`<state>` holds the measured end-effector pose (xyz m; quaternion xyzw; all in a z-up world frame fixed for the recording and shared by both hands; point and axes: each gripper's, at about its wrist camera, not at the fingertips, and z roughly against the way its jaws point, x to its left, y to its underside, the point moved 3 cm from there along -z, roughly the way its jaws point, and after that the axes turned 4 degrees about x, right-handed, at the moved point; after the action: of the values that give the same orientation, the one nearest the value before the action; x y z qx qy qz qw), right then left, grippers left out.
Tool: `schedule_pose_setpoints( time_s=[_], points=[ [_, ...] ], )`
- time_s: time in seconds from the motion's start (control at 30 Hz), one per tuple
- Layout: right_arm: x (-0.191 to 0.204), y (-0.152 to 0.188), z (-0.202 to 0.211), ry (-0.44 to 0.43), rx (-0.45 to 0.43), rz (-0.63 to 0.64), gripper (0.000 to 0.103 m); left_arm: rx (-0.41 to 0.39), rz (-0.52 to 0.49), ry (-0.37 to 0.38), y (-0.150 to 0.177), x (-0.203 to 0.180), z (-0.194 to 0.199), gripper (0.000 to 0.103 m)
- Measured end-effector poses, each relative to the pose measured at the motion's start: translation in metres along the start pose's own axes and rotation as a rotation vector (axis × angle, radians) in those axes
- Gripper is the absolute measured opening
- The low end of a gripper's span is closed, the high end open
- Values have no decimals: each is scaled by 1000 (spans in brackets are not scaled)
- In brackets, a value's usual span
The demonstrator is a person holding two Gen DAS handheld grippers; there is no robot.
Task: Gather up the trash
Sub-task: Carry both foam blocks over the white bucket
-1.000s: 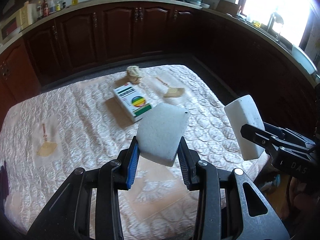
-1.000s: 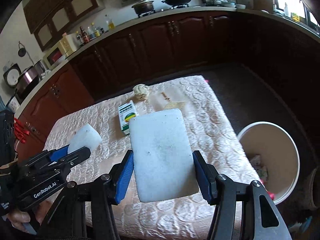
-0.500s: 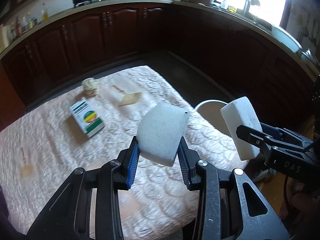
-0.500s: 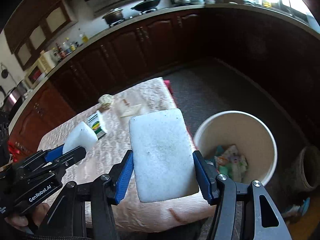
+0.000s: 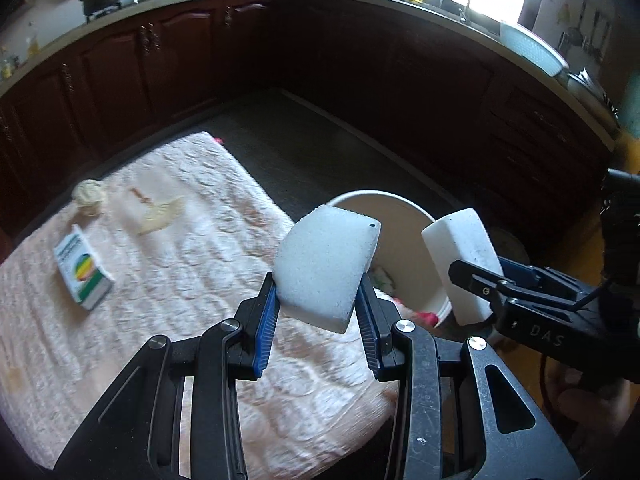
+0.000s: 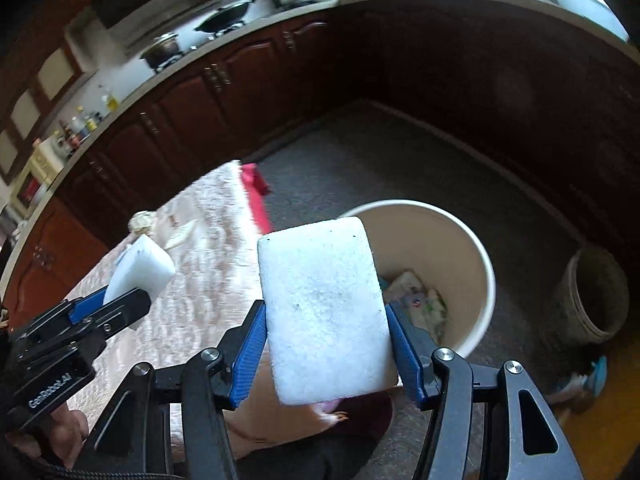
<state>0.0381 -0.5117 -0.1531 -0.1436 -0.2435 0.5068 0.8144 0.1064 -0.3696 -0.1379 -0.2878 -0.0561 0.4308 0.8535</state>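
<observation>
- Blue pads (image 5: 267, 322) of the left gripper (image 5: 318, 316) are clamped on a small white foam block (image 5: 326, 266), which stands up between them, tilted slightly to the right.
- On the right gripper (image 6: 326, 354), both fingers press the long edges of a larger white foam slab (image 6: 324, 308), its broad face turned toward the camera.
- From the left wrist view, the right gripper (image 5: 480, 280) shows at the right edge with its slab (image 5: 460, 264) seen edge-on, above the rim of a white bucket (image 5: 400, 240).
- That bucket (image 6: 468, 256) stands on the dark floor just beside the table's end; crumpled wrappers (image 6: 420, 300) lie in its bottom.
- Across the pink quilted tablecloth (image 5: 180, 272) lie a green-and-white carton (image 5: 82, 270), a crumpled pale wad (image 5: 90, 196) and a flat yellowish scrap (image 5: 162, 212), all well apart from both grippers.
- Beyond the bucket a brown basket (image 6: 596, 296) sits on the floor.
- Dark wooden cabinets (image 5: 180, 52) curve around the room.
</observation>
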Motion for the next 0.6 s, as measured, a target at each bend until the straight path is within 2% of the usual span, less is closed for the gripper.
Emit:
schedule_pose_setpoints(
  time_s=[0.23,0.43,0.6],
  points=[
    [-28,3,-10,28,27,-55,57,33,-11,80,-10,-22,-25,35],
    [-44,3,-16,55,44,-81,57,60,-4,103,-15,-34,-45,39],
    [-54,2,-20,85,53,-94,58,62,-7,120,-14,-39,-49,46]
  ],
)
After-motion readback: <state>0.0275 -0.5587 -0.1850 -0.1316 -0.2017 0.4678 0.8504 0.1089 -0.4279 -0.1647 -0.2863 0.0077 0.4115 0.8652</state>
